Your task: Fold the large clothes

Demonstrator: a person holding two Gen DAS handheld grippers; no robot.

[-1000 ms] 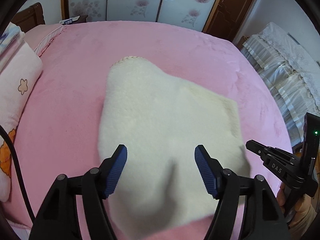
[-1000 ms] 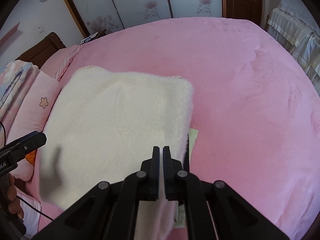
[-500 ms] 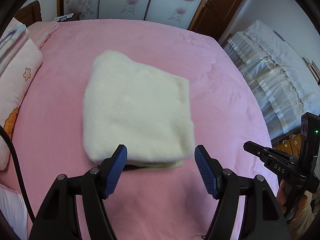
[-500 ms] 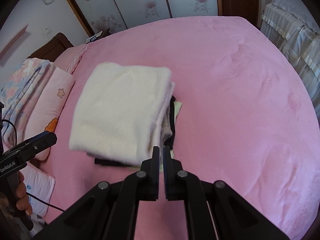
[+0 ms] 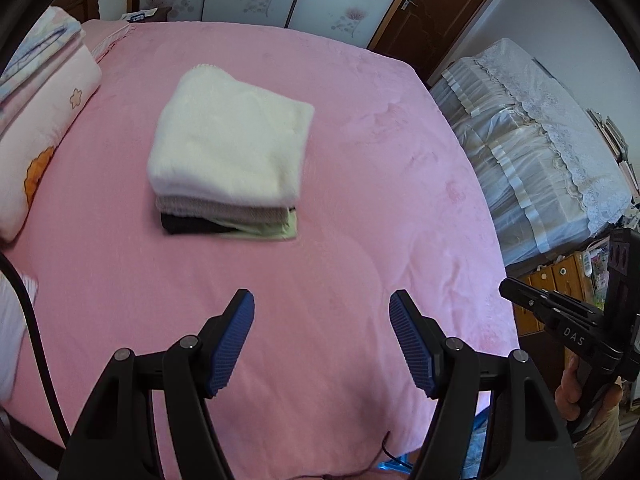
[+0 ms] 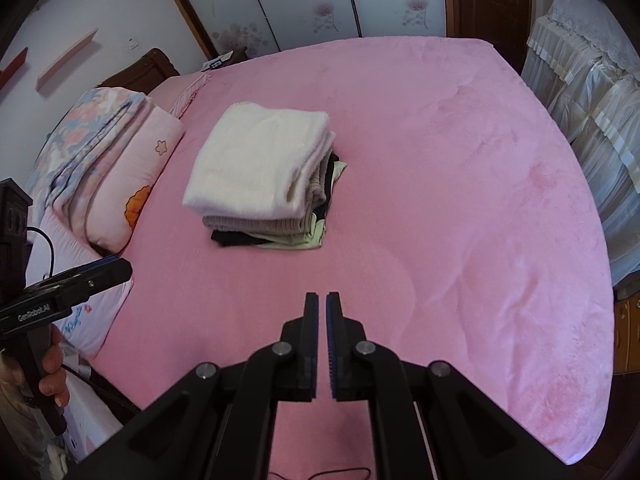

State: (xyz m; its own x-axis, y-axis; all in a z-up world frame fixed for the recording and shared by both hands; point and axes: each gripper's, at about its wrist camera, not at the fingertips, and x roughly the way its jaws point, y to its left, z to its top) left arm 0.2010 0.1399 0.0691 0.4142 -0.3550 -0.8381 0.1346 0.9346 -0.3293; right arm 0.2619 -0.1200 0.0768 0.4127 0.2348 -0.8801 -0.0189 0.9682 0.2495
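Note:
A folded cream fleece garment (image 5: 230, 146) (image 6: 256, 164) tops a neat stack on the pink bed (image 5: 360, 200) (image 6: 440, 160). Under it lie a beige knit (image 5: 224, 211) (image 6: 256, 225), a dark piece (image 5: 188, 226) (image 6: 232, 238) and a pale green one (image 5: 280, 234) (image 6: 310, 242). My left gripper (image 5: 322, 308) hangs open over bare bedspread, well short of the stack, nothing between its blue pads. My right gripper (image 6: 322, 300) is shut and empty, also back from the stack. Each gripper shows at the edge of the other's view, the right gripper (image 5: 516, 289) and the left gripper (image 6: 114, 269), each held by a hand.
Pink pillows and a folded floral quilt (image 6: 104, 136) (image 5: 44, 80) line the left side of the bed. A lace-covered sofa (image 5: 532, 128) (image 6: 580, 80) stands to the right, a wooden door (image 5: 436, 0) and sliding wardrobe doors (image 6: 320, 0) behind. A cable (image 5: 36, 344) trails at the left.
Both grippers have pulled back and up from the cream garment, which now lies folded on the stack. The lower layers of the stack have come into view.

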